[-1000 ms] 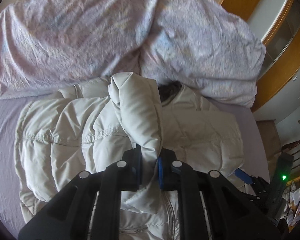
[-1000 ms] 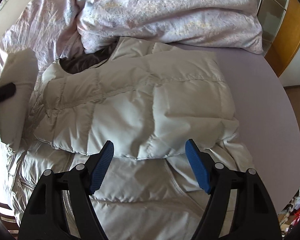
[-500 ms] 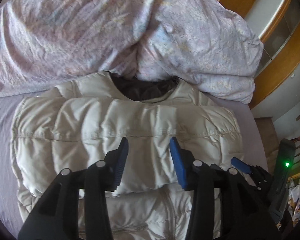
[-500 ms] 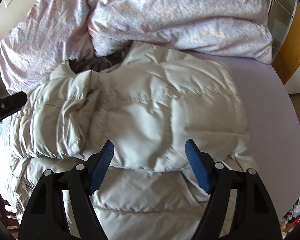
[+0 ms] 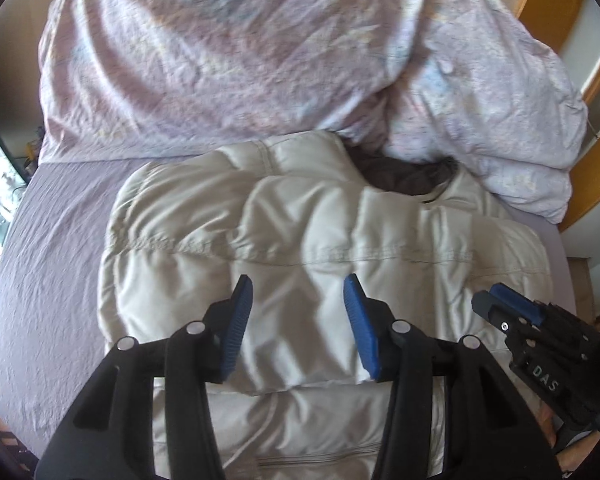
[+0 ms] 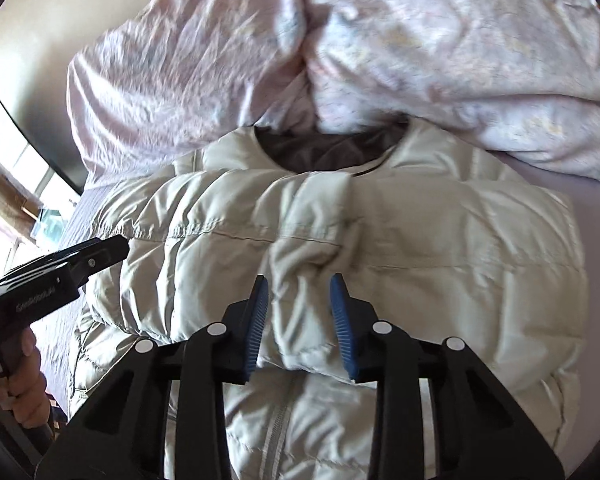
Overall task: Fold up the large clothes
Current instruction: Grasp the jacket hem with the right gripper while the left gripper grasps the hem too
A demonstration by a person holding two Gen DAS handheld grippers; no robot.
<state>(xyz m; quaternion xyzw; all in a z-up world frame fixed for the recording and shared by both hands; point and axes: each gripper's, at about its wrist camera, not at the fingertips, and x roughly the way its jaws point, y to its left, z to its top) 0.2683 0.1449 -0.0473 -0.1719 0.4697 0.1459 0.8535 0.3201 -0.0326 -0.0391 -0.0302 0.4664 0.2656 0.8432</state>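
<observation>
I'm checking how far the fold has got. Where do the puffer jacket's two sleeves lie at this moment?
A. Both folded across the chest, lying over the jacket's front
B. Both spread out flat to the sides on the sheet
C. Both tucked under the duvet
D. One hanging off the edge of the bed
A: both sleeves lie crosswise over the front of the jacket, meeting near the middle below the collar, with the zipped lower front showing beneath them.
</observation>
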